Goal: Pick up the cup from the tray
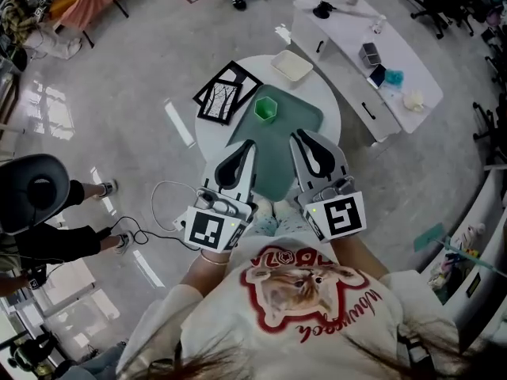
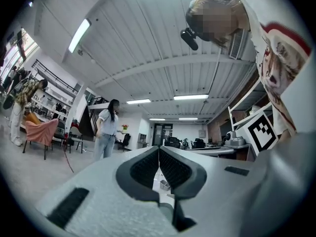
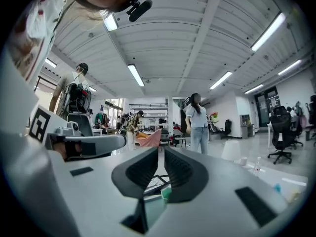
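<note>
A small green cup [image 1: 265, 108] stands upright at the far end of the green tray [image 1: 295, 125], which lies on a round white table [image 1: 331, 111]. My left gripper [image 1: 249, 143] hovers over the near left part of the tray, jaws shut and empty, well short of the cup. My right gripper [image 1: 299, 135] is beside it over the near right part, also shut with nothing held. In the left gripper view the left gripper [image 2: 159, 151] is tilted up at the room. In the right gripper view the right gripper [image 3: 162, 151] shows a strip of the tray [image 3: 149, 209] below its jaws.
Black picture frames [image 1: 228, 92] lie on the table's far left, and a white square dish [image 1: 291, 65] sits at its far edge. A long white desk [image 1: 372, 46] with small items stands at the back right. A cable [image 1: 154, 204] trails on the floor at left, near a black chair [image 1: 36, 190].
</note>
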